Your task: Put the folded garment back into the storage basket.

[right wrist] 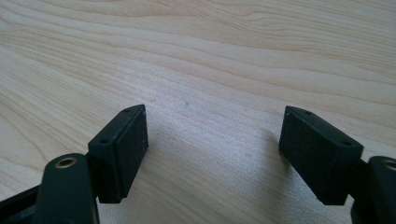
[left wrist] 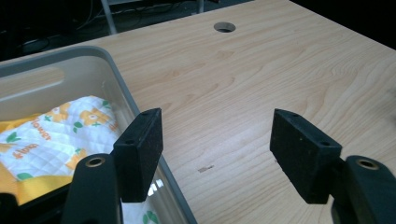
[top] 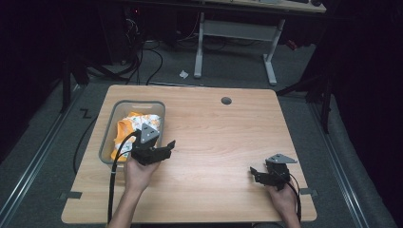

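Left gripper: the left gripper (top: 167,148) is released, its 2 jaws spread wide with nothing between them. It hangs at the right-hand rim of the bin, aimed across the table.
Left gripper view: one pad (left wrist: 140,151) overlaps the bin wall; the other sits over bare wood.
Right gripper: the right gripper (top: 255,174) is released too, jaws wide apart and low over the table near its front right corner, well apart from the bin.
Cloth, location: the quilted cloth (top: 133,127) lies crumpled inside the bin, below the rim.
Cloth, handling: judged light, soft and limp; it will sag and unfold when lifted, not slip. Not fragile.
Cloth, grasp point: pinch a raised fold or the yellow border nearest the left gripper, where the fabric bunches thick enough for both pads to bite.
Cloth, appearance: white quilted face (left wrist: 56,137) with orange flowers, green leaves and orange lettering too small to read; yellow-orange edging.
Bin: the grey translucent bin (top: 107,137) has rounded corners and a handle slot in one end wall.
Table: the wooden table (top: 223,137) carries 1 round cable hole (top: 226,100) near its far edge.
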`<state>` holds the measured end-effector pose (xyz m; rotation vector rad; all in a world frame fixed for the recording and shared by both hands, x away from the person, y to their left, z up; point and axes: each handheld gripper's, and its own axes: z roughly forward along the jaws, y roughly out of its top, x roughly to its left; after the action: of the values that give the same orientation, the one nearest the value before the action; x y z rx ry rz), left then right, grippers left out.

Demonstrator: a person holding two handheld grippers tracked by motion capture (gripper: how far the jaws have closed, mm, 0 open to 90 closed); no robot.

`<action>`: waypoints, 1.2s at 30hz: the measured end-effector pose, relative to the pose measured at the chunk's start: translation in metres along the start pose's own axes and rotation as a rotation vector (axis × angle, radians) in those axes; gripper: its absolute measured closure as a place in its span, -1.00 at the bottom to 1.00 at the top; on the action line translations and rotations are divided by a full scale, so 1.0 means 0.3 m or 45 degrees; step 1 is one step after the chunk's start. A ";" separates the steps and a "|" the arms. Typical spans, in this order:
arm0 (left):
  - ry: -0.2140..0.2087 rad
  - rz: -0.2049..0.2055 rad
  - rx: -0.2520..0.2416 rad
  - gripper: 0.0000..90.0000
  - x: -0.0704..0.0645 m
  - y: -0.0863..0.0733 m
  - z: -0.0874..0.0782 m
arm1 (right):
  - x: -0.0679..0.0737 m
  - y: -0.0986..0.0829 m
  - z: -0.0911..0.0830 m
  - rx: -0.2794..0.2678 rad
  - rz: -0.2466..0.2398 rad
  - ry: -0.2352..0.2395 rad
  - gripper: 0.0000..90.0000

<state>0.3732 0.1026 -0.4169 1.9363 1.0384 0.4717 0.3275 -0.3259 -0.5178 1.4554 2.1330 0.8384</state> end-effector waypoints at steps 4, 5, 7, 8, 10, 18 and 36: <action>-0.016 0.007 0.006 -0.22 -0.017 -0.011 0.009 | 0.000 0.000 0.000 0.000 0.000 0.001 -0.46; -0.019 0.007 0.008 -0.22 -0.022 -0.015 0.012 | 0.000 0.000 0.000 0.000 0.002 0.001 -0.46; -0.032 0.005 0.011 -0.22 -0.030 -0.022 0.019 | 0.000 0.000 0.000 0.000 0.002 0.001 -0.46; -0.036 0.006 0.015 -0.22 -0.034 -0.025 0.021 | 0.001 0.000 0.000 0.001 0.003 0.001 -0.46; -0.045 -0.003 0.014 -0.22 -0.039 -0.031 0.029 | 0.001 0.000 0.000 0.001 0.002 0.001 -0.46; -0.076 -0.009 0.025 -0.22 -0.070 -0.053 0.056 | 0.000 0.000 0.000 0.000 0.001 0.000 -0.46; -0.163 0.089 0.159 -0.23 -0.205 -0.143 0.163 | 0.001 0.000 0.000 0.001 0.002 0.001 -0.46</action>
<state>0.3487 0.0395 -0.4757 2.0897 0.9398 0.3235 0.3274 -0.3257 -0.5177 1.4574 2.1330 0.8391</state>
